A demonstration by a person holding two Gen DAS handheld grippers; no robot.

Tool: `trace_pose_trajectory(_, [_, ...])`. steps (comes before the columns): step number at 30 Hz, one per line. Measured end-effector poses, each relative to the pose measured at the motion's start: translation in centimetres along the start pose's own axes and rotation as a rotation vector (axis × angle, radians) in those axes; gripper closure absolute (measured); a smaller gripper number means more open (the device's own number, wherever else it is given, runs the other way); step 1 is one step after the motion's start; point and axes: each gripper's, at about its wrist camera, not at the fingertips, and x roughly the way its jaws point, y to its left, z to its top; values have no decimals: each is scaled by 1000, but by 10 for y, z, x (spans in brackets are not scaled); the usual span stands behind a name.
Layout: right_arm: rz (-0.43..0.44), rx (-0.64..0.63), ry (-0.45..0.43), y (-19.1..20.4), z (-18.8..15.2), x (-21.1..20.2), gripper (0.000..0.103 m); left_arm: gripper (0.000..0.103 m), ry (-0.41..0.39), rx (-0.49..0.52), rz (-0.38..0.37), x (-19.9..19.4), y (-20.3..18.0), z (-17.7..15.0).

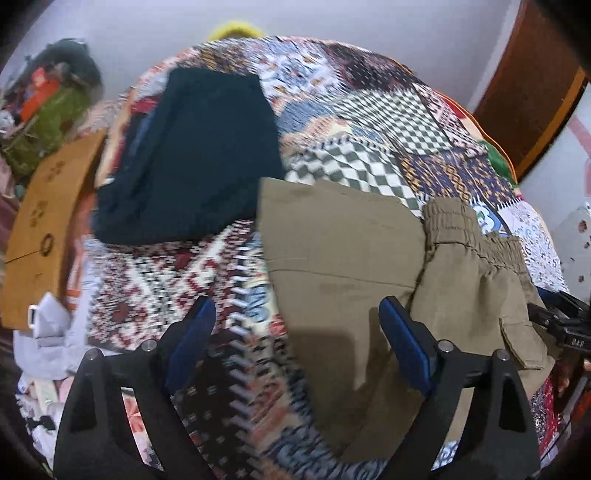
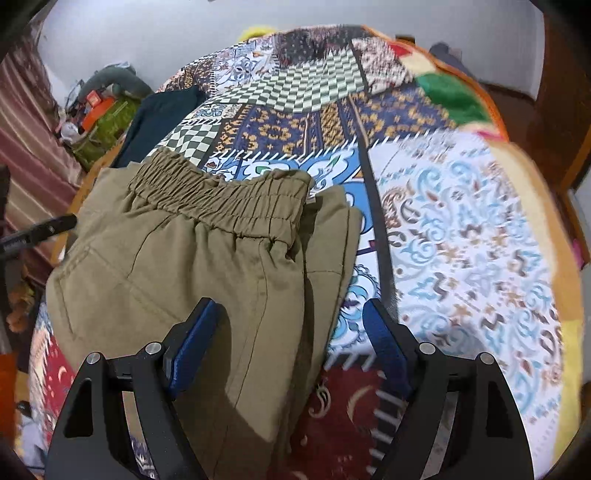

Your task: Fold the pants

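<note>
Left wrist view, nearest first: the left gripper (image 1: pixel 295 343) has its blue-padded fingers (image 1: pixel 192 339) spread wide with nothing between them, hovering over the patchwork bedspread (image 1: pixel 155 288) and the near edge of the olive pants (image 1: pixel 343 258). Those pants lie folded on the spread, a flapped pocket (image 1: pixel 521 339) toward the right and the gathered elastic waistband (image 1: pixel 461 229) further off on the same side. Beyond them to the left sits a dark navy garment (image 1: pixel 195 162), also folded flat on the spread and apart from the pants. A brown cardboard piece (image 1: pixel 40 229) stands off the left side of the bed, with a green and orange heap of clutter (image 1: pixel 55 114) behind it by the pale wall (image 1: pixel 332 18). Right wrist view, the right gripper (image 2: pixel 288 339) is likewise wide apart and grips nothing; its left finger hangs over the pants (image 2: pixel 177 266), its right finger over bare bedspread (image 2: pixel 461 240). The waistband (image 2: pixel 229 199) lies across the far end of the pants, and past it the navy garment (image 2: pixel 155 122) shows at the far left edge of the bed
</note>
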Motion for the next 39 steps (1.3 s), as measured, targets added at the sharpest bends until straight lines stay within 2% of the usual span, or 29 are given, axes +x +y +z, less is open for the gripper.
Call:
trace_pose_trajectory(1, [11,4,5,-2,3,2,25,20,15,-1,-18,6,-2,1])
trace_pose_trajectory(3, [18,0,14,-3,7,6,25,37,54,-8,-59,16,-6,2])
trace_pose_trajectory(5, [21,-16,20,-1,9,11,24,37,57,-11,-53,21,-10,3])
trace_pose_trajectory(7, [25,-10,16,-1,12,15,26,48,43,-8,-73,20,-13,4])
trace_pose_trajectory(8, [28,-2,15,-2,14,16,30,57,46,-11,-92,20,-14,4])
trace_pose_trajectory(9, [29,10,11,-3,15,17,33,61,46,-13,-99,19,-15,4])
trace_pose_trajectory(11, [29,30,5,-7,17,18,49,67,40,-4,-101,18,-18,4])
trace_pose_trajectory(14, [47,41,6,-9,18,18,57,75,29,-4,-103,14,-20,5])
trace_pose_trajectory(17, [43,27,-2,-6,18,16,65,90,15,-14,-99,9,-22,8])
trace_pose_trajectory(18, [43,22,-7,-5,19,14,71,92,8,-25,-103,6,-22,9])
trace_pose_trajectory(22, [36,-5,-23,2,22,3,84,98,-19,-30,-107,-7,-23,12])
trace_pose_trajectory(25, [31,-25,-41,7,25,-5,88,100,-38,-31,-104,-16,-26,14])
trace_pose_trajectory(30, [35,-50,-82,19,33,-25,90,101,-73,-52,-146,-41,-25,16])
trace_pose_trajectory(34, [38,-79,-130,36,46,-41,90,101,-126,-29,-126,-65,-25,18])
trace_pose_trajectory(39, [42,-131,-184,64,69,-52,91,101,-204,-4,-67,-93,-17,26])
